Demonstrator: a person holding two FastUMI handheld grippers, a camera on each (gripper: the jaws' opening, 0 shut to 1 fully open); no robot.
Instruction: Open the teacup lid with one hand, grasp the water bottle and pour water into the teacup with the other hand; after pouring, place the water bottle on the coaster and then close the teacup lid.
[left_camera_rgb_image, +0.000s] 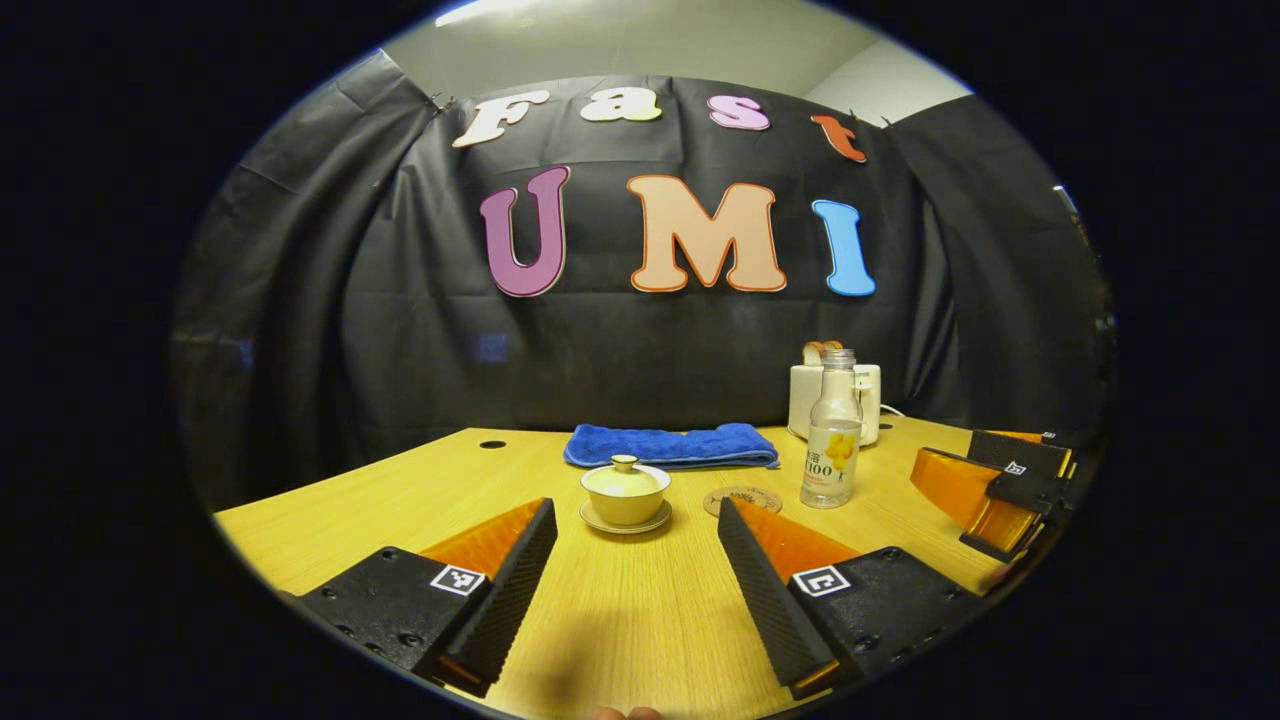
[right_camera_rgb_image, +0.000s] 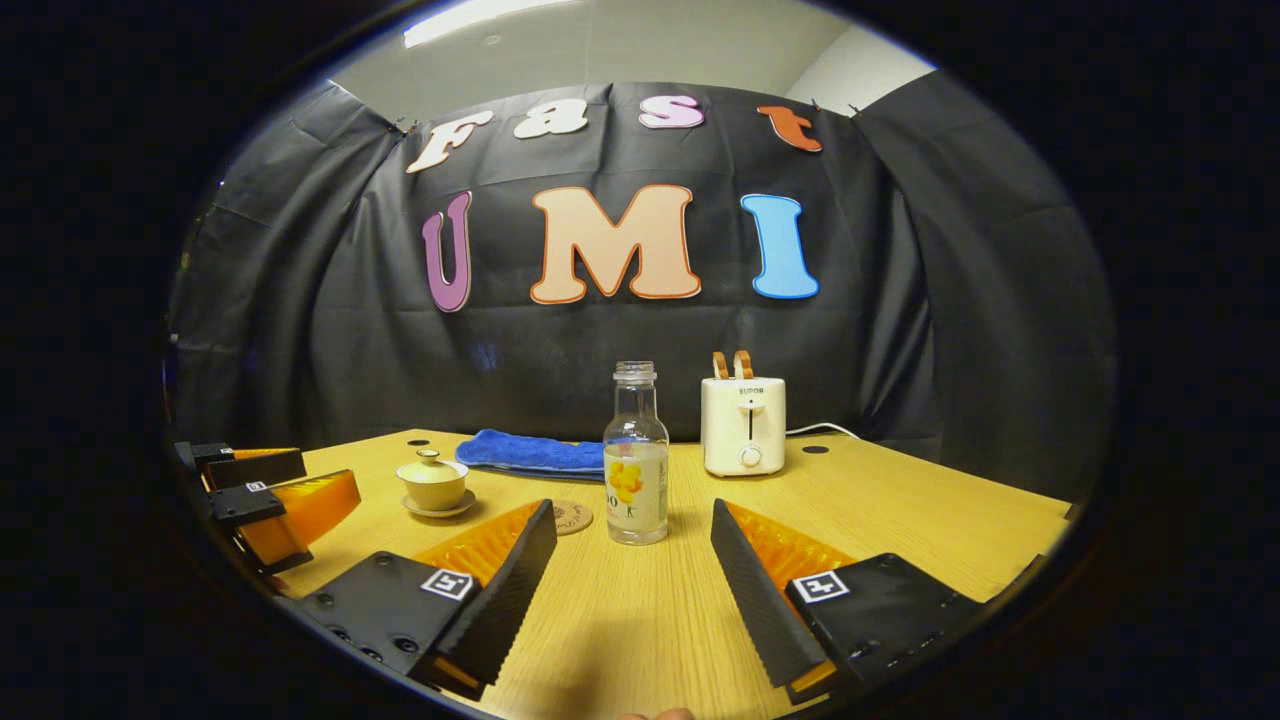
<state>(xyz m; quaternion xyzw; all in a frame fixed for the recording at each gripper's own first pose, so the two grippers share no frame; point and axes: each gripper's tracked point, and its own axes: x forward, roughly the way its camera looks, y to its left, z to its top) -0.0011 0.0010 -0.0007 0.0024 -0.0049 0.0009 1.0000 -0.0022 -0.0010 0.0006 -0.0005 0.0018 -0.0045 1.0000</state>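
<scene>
A pale lidded teacup on a saucer stands on the wooden table, straight ahead of my open left gripper, with a gap between them. Right of it lie a round coaster and a clear uncapped water bottle, partly filled. In the right gripper view, the water bottle stands just beyond my open right gripper, the coaster to its left, the teacup farther left. Each view shows the other gripper at its side: the right gripper, the left gripper.
A folded blue towel lies behind the teacup. A white toaster with its cord stands at the back right near a cable hole. Another hole is at the back left. The black cloth wall closes the back.
</scene>
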